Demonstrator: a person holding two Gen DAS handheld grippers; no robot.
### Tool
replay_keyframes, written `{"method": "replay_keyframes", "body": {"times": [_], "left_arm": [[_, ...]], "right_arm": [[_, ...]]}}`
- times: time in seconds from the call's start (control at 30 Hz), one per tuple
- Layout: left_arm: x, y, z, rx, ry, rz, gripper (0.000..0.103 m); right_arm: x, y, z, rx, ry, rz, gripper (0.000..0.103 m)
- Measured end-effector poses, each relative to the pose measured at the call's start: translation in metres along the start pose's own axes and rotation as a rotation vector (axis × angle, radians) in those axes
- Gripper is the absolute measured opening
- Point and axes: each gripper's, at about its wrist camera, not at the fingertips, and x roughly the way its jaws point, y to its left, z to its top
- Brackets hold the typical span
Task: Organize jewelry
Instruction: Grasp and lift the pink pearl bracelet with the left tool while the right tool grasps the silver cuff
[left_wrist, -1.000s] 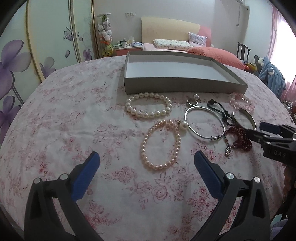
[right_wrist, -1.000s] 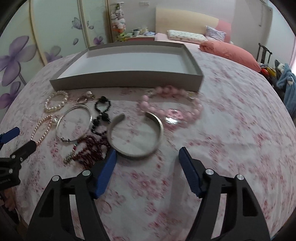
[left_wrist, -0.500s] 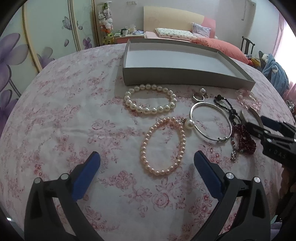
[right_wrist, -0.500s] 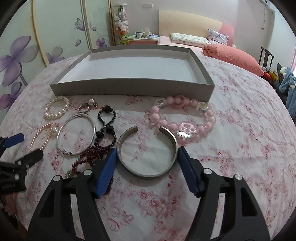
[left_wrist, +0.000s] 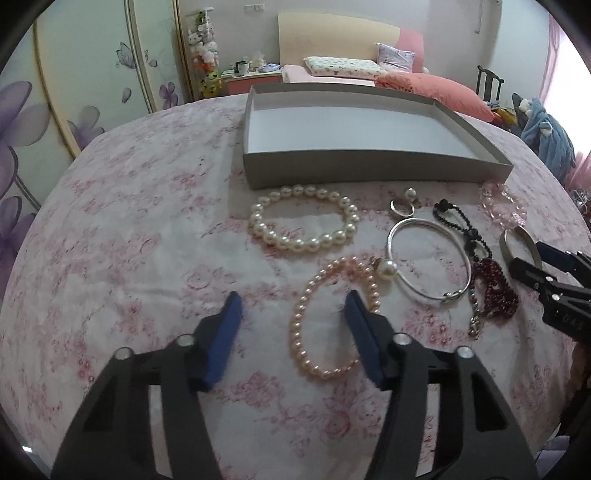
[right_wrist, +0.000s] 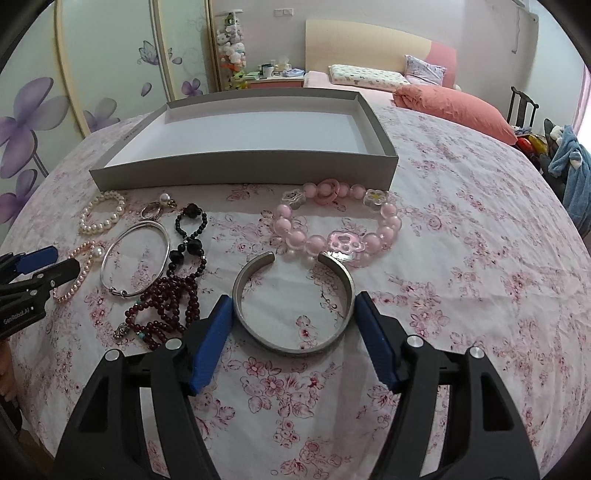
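Note:
My left gripper (left_wrist: 293, 314) hovers low over the floral cloth with its jaws closing. The left strand of a pink pearl bracelet (left_wrist: 297, 332) lies between the pads, untouched, and the right pad covers part of the loop. My right gripper (right_wrist: 293, 321) stands open around a silver cuff (right_wrist: 291, 347), its blue pads close beside the band. Whether they touch it I cannot tell. An empty grey box (left_wrist: 369, 166) sits behind the jewelry.
Between the grippers lie a white pearl bracelet (left_wrist: 303, 242), a pearl ring (left_wrist: 402, 208), a silver bangle (left_wrist: 421, 293), black beads (right_wrist: 184, 251) and dark red beads (right_wrist: 166, 302). A chunky pink bracelet (right_wrist: 284, 225) lies behind the cuff. Bed and chair stand beyond.
The left jaws have narrowed to about half their width and moved closer to the pink pearl bracelet. The right gripper came forward, so the cuff now lies between its pads.

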Motion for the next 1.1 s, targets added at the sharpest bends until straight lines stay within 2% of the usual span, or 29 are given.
{"method": "replay_keyframes", "body": {"times": [0.07, 0.13, 0.4, 0.5, 0.53, 0.83, 1.1], "left_arm": [[0.000, -0.003, 0.001, 0.010, -0.007, -0.007, 0.038], [-0.001, -0.005, 0.000, 0.020, -0.012, -0.012, 0.030], [-0.006, -0.010, -0.009, 0.084, -0.021, -0.014, 0.027], [-0.006, -0.014, -0.009, 0.106, -0.019, -0.043, 0.015], [-0.006, -0.015, -0.009, 0.115, -0.020, -0.049, 0.007], [-0.015, -0.002, -0.012, 0.092, -0.052, -0.081, 0.006], [-0.039, 0.007, -0.007, 0.026, -0.131, -0.147, 0.006]], "right_arm": [[0.000, 0.000, -0.001, 0.003, 0.000, -0.001, 0.068], [-0.001, 0.000, -0.001, 0.004, 0.000, -0.001, 0.068], [-0.001, -0.002, -0.001, 0.008, 0.006, -0.004, 0.069], [-0.001, -0.002, -0.002, 0.004, 0.007, 0.000, 0.066], [-0.001, -0.003, -0.002, 0.003, 0.008, 0.003, 0.066], [-0.012, -0.011, -0.011, 0.037, -0.014, 0.026, 0.065], [-0.034, -0.004, -0.010, 0.029, -0.100, 0.052, 0.065]]}}
